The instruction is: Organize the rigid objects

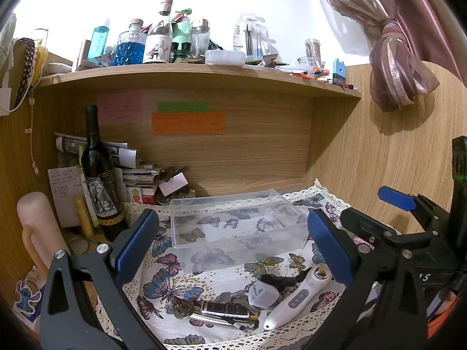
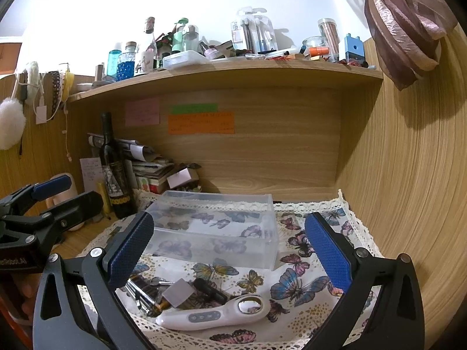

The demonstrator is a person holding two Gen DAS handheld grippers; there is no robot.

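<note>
A clear plastic box (image 1: 233, 227) stands empty on the butterfly cloth (image 1: 163, 285); it also shows in the right wrist view (image 2: 216, 230). In front of it lie a white handheld device (image 1: 297, 300) (image 2: 213, 315), a white plug adapter (image 1: 262, 293) (image 2: 178, 293), a black clip (image 1: 280, 280) (image 2: 210, 290), keys (image 1: 230, 296) and a brown-banded pen or lighter (image 1: 227, 310) (image 2: 146, 288). My left gripper (image 1: 233, 250) is open and empty above the small items. My right gripper (image 2: 230, 256) is open and empty, also above them, and shows at the right of the left wrist view (image 1: 373, 213).
A dark wine bottle (image 1: 100, 180), a pink flask (image 1: 38, 227) and stacked papers (image 1: 131, 169) crowd the left side. Wooden walls close the nook behind and at right. A cluttered shelf (image 1: 189, 73) hangs overhead. A curtain (image 1: 394, 67) hangs at the upper right.
</note>
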